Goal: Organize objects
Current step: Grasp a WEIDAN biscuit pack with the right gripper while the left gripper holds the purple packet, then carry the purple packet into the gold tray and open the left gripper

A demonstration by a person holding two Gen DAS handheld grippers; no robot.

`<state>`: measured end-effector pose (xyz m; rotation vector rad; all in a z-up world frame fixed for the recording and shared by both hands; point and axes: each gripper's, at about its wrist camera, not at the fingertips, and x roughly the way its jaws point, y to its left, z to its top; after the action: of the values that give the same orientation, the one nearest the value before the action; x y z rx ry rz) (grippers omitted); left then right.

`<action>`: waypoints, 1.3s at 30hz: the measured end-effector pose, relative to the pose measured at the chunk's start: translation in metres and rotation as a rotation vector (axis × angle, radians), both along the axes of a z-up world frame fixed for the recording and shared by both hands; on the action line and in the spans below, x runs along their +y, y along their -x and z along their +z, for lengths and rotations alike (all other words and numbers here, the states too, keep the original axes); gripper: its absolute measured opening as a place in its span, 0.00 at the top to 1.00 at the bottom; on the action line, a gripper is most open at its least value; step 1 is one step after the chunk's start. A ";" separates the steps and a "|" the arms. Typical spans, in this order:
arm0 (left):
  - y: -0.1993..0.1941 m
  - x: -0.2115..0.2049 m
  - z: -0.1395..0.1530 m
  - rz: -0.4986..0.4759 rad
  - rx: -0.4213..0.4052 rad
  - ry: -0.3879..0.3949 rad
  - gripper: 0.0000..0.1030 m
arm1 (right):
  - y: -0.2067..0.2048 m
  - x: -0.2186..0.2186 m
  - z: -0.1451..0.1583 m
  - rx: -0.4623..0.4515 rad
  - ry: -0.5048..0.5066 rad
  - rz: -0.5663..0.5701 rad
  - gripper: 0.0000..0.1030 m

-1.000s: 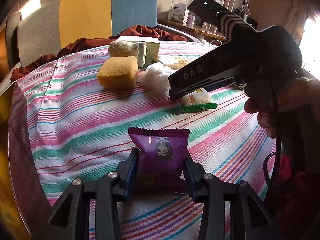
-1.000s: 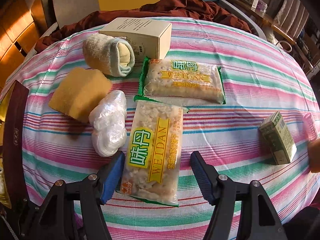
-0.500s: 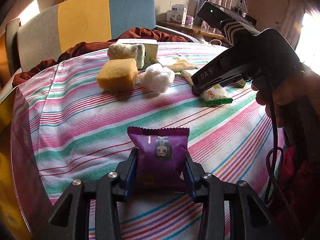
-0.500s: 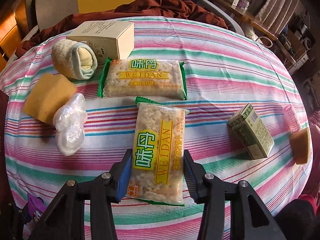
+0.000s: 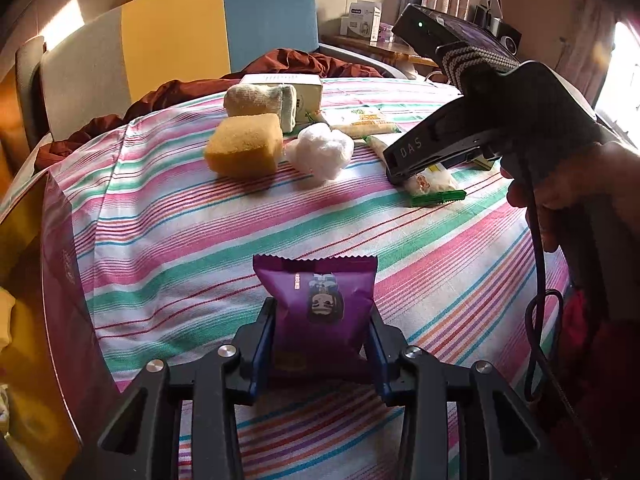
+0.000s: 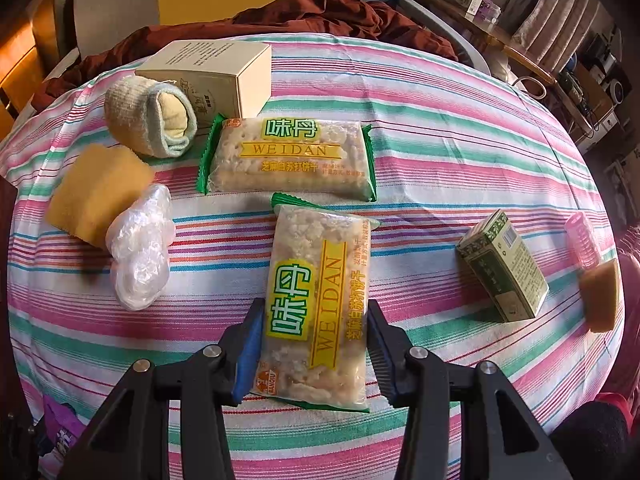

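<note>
My left gripper (image 5: 322, 332) is shut on a purple snack packet (image 5: 320, 300), held just above the striped tablecloth (image 5: 180, 240) near its front edge. My right gripper (image 6: 316, 332) is shut on the near end of a clear cracker packet (image 6: 320, 292) with a yellow WEIDAN label; the packet lies lengthwise on the cloth. A second cracker packet (image 6: 288, 156) lies crosswise behind it. In the left wrist view the right gripper's black body (image 5: 500, 128) stands over that packet (image 5: 432, 184).
A yellow sponge (image 6: 96, 192), a crumpled plastic bag (image 6: 140, 248), a rolled sock (image 6: 152, 120) and a beige box (image 6: 208, 72) sit at the left back. A green carton (image 6: 504, 268), a pink roller (image 6: 582, 240) and a small sponge (image 6: 600, 300) lie at the right.
My right gripper has come down and closed its fingers onto the sides of the near cracker packet. My left gripper still holds the purple packet and has hardly moved.
</note>
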<state>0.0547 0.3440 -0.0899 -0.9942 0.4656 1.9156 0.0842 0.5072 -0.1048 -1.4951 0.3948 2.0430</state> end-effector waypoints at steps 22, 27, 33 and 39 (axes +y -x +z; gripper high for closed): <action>0.077 -0.208 0.083 0.465 0.073 -0.105 0.60 | 0.010 -0.005 -0.002 -0.011 -0.036 0.020 0.54; 0.088 -0.258 0.060 0.581 0.026 -0.059 0.60 | 0.013 -0.004 -0.002 -0.015 -0.047 0.023 0.54; 0.099 -0.276 0.038 0.654 -0.001 -0.015 0.58 | 0.012 -0.008 0.001 -0.014 -0.054 0.025 0.54; 0.098 -0.280 0.033 0.678 -0.012 -0.013 0.48 | 0.012 -0.011 0.002 -0.016 -0.061 0.027 0.54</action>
<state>-0.0434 0.0637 -0.0568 -1.2599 0.1031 2.4977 0.0722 0.4965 -0.1025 -1.4871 0.3049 2.0445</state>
